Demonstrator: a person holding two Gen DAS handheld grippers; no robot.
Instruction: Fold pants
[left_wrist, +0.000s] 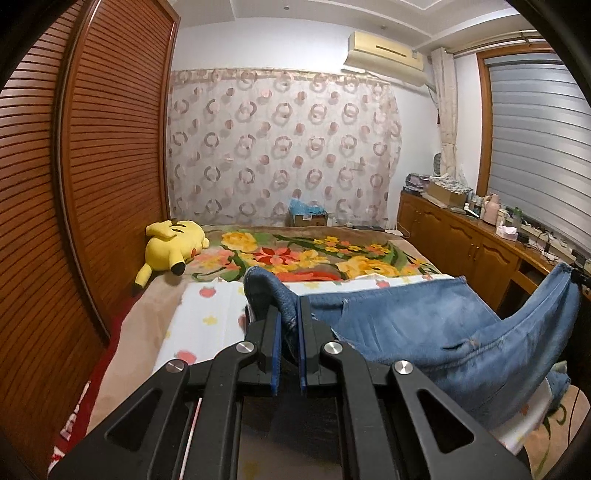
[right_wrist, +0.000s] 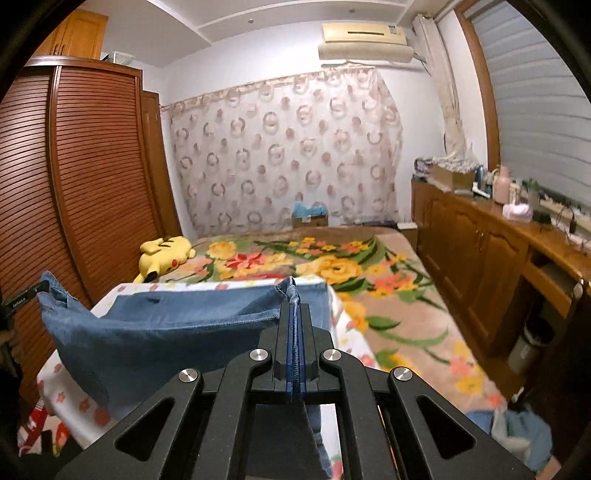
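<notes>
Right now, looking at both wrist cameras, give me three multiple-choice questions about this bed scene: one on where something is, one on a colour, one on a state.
1. Where does the yellow plush toy lie?
A. On the wooden sideboard
B. On the bed beside the slatted wooden wardrobe
C. On the floor

2. What colour are the denim pants?
A. Black
B. Blue
C. Green

3. How are the pants held?
A. Lying flat, untouched
B. Pinched by one gripper only
C. Pinched by both grippers, hanging between them

Answers:
1 B: the toy rests on the floral blanket at the wardrobe side.
2 B: the fabric is faded blue in both views.
3 C: the left gripper and the right gripper each clamp a denim edge, and the cloth sags between them.
</notes>
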